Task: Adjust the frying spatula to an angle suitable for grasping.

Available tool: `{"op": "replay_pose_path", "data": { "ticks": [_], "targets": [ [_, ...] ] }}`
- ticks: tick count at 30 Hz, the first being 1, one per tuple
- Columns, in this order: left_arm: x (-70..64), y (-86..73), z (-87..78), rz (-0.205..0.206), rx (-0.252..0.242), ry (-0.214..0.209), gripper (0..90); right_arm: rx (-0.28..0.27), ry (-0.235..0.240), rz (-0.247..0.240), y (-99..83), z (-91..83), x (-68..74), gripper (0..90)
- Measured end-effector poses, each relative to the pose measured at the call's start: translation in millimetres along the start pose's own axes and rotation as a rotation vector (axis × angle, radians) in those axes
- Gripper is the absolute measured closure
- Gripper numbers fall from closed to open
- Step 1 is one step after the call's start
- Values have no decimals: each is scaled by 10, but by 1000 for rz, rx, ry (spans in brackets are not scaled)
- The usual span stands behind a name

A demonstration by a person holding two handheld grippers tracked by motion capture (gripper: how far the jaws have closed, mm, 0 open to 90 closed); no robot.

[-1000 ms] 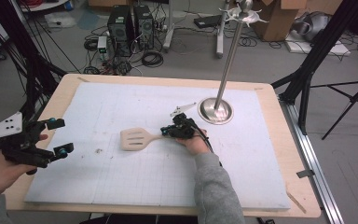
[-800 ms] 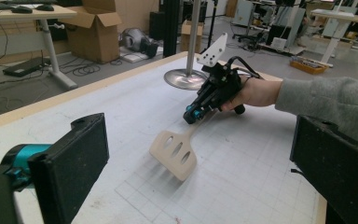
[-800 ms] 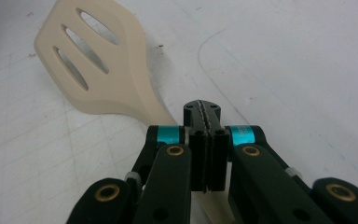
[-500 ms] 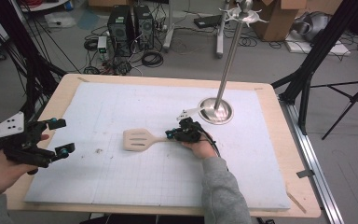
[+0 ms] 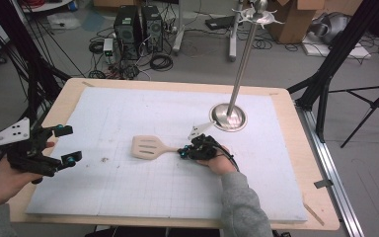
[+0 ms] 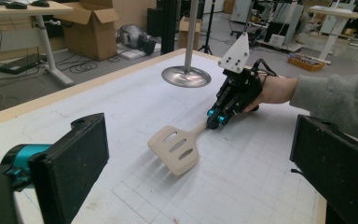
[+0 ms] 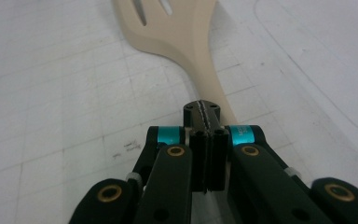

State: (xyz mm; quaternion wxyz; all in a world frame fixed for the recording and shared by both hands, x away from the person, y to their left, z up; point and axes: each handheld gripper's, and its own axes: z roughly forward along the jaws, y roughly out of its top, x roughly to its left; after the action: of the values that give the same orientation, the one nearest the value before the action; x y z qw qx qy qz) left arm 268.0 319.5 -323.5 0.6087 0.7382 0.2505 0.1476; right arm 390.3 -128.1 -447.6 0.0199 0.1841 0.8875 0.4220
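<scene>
A pale wooden slotted spatula (image 5: 148, 147) lies on the white gridded mat (image 5: 128, 197) near the table's middle, its handle pointing right. My right gripper (image 5: 181, 152) is shut, its closed tips down on top of the handle's end. In the right gripper view the jaws (image 7: 203, 109) meet with nothing between them and the spatula (image 7: 186, 32) runs out from under them. In the left gripper view the spatula (image 6: 175, 149) has its blade slightly raised, with a shadow beneath. My left gripper (image 5: 69, 144) stands open over the mat's left edge, empty (image 6: 200, 163).
A metal stand with a round base (image 5: 228, 117) and a tall pole rises just behind the right gripper. The wooden table edge (image 5: 321, 217) frames the mat. Computers, cables and tripod legs are on the floor beyond.
The right hand has drawn back toward the near side and lowered onto the handle's end. The spatula has barely shifted. The left gripper has stayed in place.
</scene>
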Motion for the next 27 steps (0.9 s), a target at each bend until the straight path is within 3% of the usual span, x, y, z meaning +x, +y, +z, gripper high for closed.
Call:
{"op": "replay_pose_path", "data": {
  "ticks": [4,8,14,17,20,22,27],
  "targets": [
    [4,12,18,3,-1,-11,48,-11,5,31,-8,-4,-10,900],
    [30,19,21,-1,-9,-15,48,-17,-26,44,3,-93,16,900],
    [38,34,22,-2,-17,-18,48,-42,-80,68,-83,-554,45,900],
    [46,40,33,0,-18,-20,48,-73,-108,94,-222,-782,42,900],
    [58,36,51,2,-18,-19,48,-94,-114,117,-371,-899,22,900],
    [73,34,57,1,-17,-17,49,-103,-103,137,-493,-931,6,900],
    [81,37,70,22,-12,10,49,-77,-95,134,-555,-895,0,900]
  ]
}}
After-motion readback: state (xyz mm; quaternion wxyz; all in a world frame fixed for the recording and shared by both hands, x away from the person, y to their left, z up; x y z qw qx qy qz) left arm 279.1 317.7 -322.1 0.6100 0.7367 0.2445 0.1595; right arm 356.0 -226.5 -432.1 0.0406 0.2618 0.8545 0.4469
